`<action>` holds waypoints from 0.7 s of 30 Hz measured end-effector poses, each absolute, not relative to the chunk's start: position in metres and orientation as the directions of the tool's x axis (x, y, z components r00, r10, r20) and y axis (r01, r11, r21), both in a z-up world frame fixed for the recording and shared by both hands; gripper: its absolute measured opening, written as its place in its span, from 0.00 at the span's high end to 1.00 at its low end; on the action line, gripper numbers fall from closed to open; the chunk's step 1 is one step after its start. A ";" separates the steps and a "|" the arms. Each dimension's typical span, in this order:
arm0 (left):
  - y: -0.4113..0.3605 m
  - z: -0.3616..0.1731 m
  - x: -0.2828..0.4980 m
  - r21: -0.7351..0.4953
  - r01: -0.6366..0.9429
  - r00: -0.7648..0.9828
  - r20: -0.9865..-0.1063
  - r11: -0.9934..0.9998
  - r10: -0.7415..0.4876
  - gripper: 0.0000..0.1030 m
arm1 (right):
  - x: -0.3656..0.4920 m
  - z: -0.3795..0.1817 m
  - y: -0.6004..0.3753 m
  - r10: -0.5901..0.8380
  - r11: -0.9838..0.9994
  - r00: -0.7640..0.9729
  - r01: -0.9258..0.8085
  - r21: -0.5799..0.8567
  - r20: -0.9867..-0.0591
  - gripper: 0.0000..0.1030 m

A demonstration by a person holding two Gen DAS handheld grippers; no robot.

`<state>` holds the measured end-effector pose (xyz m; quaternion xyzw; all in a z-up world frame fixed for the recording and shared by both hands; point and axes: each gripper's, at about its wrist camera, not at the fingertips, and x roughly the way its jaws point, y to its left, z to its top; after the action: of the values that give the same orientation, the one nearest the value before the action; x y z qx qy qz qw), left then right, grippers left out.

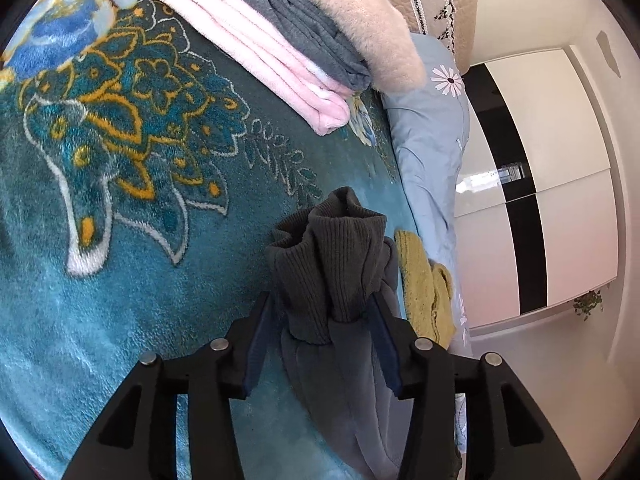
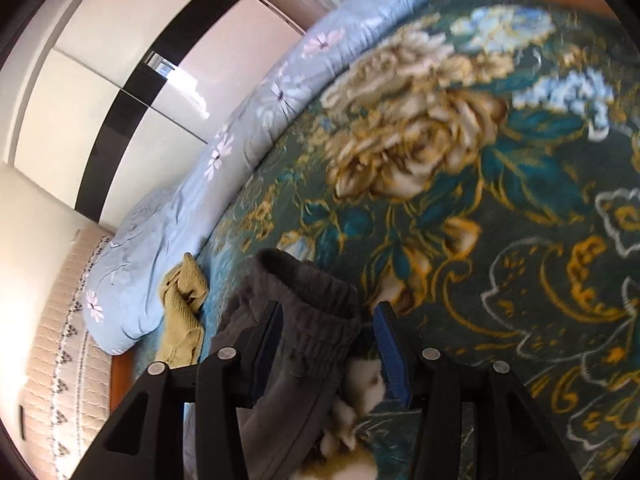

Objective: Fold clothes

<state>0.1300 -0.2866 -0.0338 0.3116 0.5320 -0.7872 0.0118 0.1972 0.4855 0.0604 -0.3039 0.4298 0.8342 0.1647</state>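
A dark grey garment with a ribbed cuff (image 1: 328,256) hangs bunched between the fingers of my left gripper (image 1: 324,312), which is shut on it above the teal floral blanket (image 1: 120,160). In the right wrist view the same grey garment's elastic waistband (image 2: 316,312) lies between the fingers of my right gripper (image 2: 328,328). Its jaws stand wide, with a gap between the cloth and the right blue pad (image 2: 390,344). The left pad (image 2: 268,340) touches the fabric.
A stack of folded pink, grey and beige fleece (image 1: 288,32) lies at the far side of the bed. A mustard-yellow garment (image 1: 428,280) (image 2: 182,312) lies by the light blue flowered quilt (image 1: 432,140) (image 2: 224,168). A white and black wardrobe (image 1: 540,160) stands beyond the bed.
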 end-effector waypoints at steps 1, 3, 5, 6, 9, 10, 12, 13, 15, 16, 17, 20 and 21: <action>-0.284 -0.036 0.131 -0.836 0.350 -0.813 -0.496 -0.423 0.306 0.51 | 0.194 0.068 0.475 0.009 -0.602 -0.773 -0.511 0.614 -0.635 0.50; -0.280 -0.039 0.134 -0.846 0.349 -0.827 -0.480 -0.402 0.293 0.51 | 0.181 0.081 0.446 -0.024 -0.660 -0.793 -0.445 0.606 -0.608 0.50; -0.278 -0.040 0.140 -0.852 0.333 -0.840 -0.463 -0.404 0.283 0.51 | 0.160 0.088 0.409 -0.086 -0.722 -0.801 -0.359 0.591 -0.592 0.50; -0.277 -0.039 0.142 -0.851 0.324 -0.844 -0.457 -0.413 0.281 0.51 | 0.150 0.090 0.387 -0.129 -0.752 -0.796 -0.310 0.582 -0.591 0.50; -0.274 -0.040 0.151 -0.850 0.300 -0.855 -0.441 -0.433 0.273 0.51 | 0.118 0.085 0.304 -0.287 -0.821 -0.744 -0.133 0.555 -0.603 0.50; -0.274 -0.040 0.153 -0.849 0.292 -0.859 -0.435 -0.439 0.270 0.51 | 0.107 0.082 0.274 -0.338 -0.835 -0.716 -0.070 0.546 -0.610 0.50; -0.274 -0.041 0.155 -0.852 0.289 -0.861 -0.430 -0.436 0.271 0.51 | 0.092 0.073 0.216 -0.413 -0.856 -0.647 0.036 0.516 -0.641 0.50; -0.274 -0.042 0.156 -0.854 0.287 -0.862 -0.428 -0.435 0.272 0.51 | 0.087 0.068 0.188 -0.445 -0.861 -0.609 0.087 0.502 -0.657 0.50; -0.274 -0.043 0.158 -0.857 0.283 -0.864 -0.423 -0.431 0.272 0.51 | 0.082 0.062 0.138 -0.505 -0.852 -0.537 0.184 0.491 -0.676 0.50; -0.275 -0.044 0.159 -0.858 0.282 -0.865 -0.421 -0.430 0.273 0.51 | 0.080 0.059 0.119 -0.527 -0.844 -0.516 0.227 0.486 -0.675 0.50; -0.274 -0.043 0.159 -0.856 0.280 -0.865 -0.421 -0.435 0.274 0.51 | 0.078 0.056 0.104 -0.540 -0.839 -0.503 0.259 0.479 -0.674 0.50; -0.275 -0.043 0.160 -0.860 0.268 -0.866 -0.413 -0.435 0.281 0.51 | 0.070 0.038 0.076 -0.561 -0.828 -0.459 0.302 0.473 -0.689 0.50; -0.273 -0.042 0.159 -0.857 0.268 -0.865 -0.416 -0.441 0.282 0.50 | 0.069 0.032 0.070 -0.566 -0.825 -0.442 0.309 0.474 -0.696 0.51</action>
<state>0.1592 -0.2733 -0.0418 0.2600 0.5285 -0.8081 -0.0045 0.0689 0.0705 0.0319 -0.4593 0.1399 0.8375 -0.2611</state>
